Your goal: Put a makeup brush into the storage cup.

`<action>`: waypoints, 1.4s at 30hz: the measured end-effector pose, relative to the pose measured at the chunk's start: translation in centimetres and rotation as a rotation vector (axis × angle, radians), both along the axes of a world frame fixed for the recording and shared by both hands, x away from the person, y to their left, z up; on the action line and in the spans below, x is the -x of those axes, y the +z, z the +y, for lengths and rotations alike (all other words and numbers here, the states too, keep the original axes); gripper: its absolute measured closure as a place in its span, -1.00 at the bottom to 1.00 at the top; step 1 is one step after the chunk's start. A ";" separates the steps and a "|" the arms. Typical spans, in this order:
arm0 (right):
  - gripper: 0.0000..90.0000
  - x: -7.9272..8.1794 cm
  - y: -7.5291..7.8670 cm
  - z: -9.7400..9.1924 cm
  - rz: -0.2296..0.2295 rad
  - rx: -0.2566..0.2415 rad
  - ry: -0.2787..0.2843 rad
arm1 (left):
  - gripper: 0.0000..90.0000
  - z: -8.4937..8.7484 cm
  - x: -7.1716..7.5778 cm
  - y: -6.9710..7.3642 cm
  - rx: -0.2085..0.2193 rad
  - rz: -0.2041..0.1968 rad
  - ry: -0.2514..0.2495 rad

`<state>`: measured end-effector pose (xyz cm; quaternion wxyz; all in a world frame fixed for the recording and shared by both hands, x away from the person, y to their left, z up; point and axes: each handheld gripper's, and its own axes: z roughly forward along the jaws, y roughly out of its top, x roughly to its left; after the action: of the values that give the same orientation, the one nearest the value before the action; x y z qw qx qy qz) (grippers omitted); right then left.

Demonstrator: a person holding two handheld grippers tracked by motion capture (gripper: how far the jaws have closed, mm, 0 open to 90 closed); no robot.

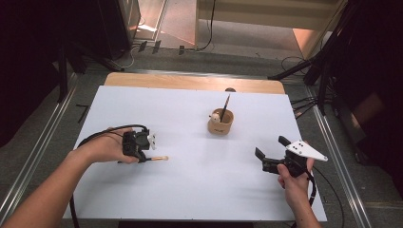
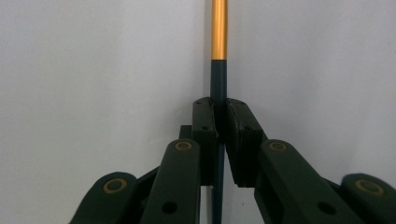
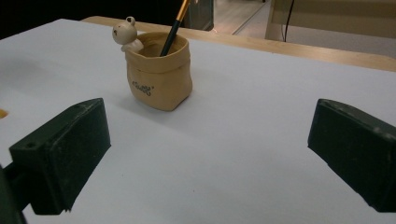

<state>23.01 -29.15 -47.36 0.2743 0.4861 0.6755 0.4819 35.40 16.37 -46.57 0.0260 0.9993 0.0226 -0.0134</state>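
left gripper [image 2: 220, 116]: jaws pinching thin dark pen with gold end [image 2: 219, 70], lying on white table [image 1: 199, 190], near left
right gripper [image 1: 272, 153]: jaws spread, empty, near right
tan bag-shaped holder [image 3: 159, 77]: centre-far, another pen inside

Overhead and right-gripper cameras share the pen holder [image 1: 220, 122] [image 3: 159, 77].

Dark pen [image 2: 218, 79] with a golden end section, lying flat on the white table [image 1: 199, 190], clamped between the left gripper's [image 1: 142, 148] pads.

Matt black plastic tongs [image 2: 219, 135] clamp a glossy pen [image 2: 218, 46].
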 end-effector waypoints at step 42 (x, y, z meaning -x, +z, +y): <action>-1.00 0.2 0.7 0.6 -0.024 -0.011 0.017 | 0.89 2.5 0.0 3.3 0.432 -0.041 0.152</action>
<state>22.80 -28.52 -46.62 0.2758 0.4761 0.6735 0.4937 35.44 18.86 -43.30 0.2406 0.9661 0.0939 0.0046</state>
